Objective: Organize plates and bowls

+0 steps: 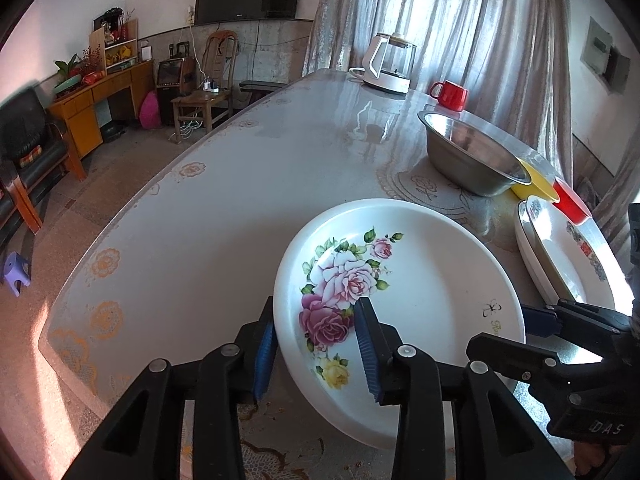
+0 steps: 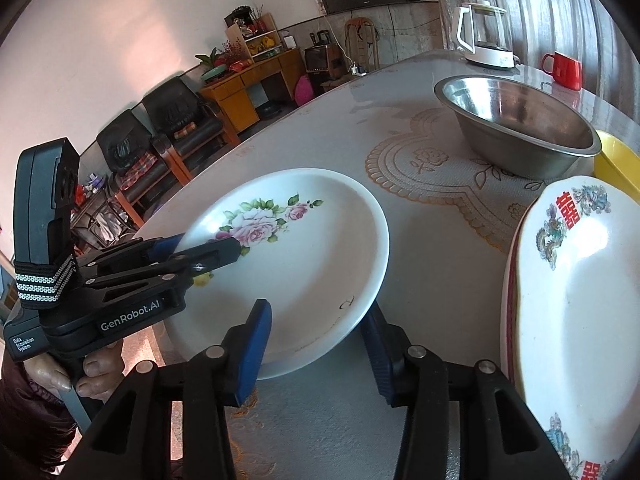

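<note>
1. The rose plate (image 1: 400, 300) lies on the surface (image 1: 224, 208), directly ahead of both tools.
2. The left tool (image 1: 316, 344) straddles the plate's near-left rim, one pad outside the rim, one over the painted well. A gap shows at each pad; it reads as open and not clamping.
3. The right tool (image 2: 320, 344) straddles the near-right rim, one pad over the plate's face, the other beyond its edge. Its jaws also stand apart from the rim, gripping nothing.
4. Right of the right tool, a stack of plates (image 2: 576, 300) with red characters. Beyond it, a steel bowl (image 2: 520, 124), with a yellow dish (image 2: 616, 160) at its far side.
5. At the far edge, clear of the work: a kettle (image 2: 486, 36) and a red mug (image 2: 564, 70).
6. Judged step: the rose plate is either just set down or about to be taken up; which, I cannot tell.
7. If it is to join the stack, the next move calls for a firm closure on the rim, then a lift clear of the surface.
</note>
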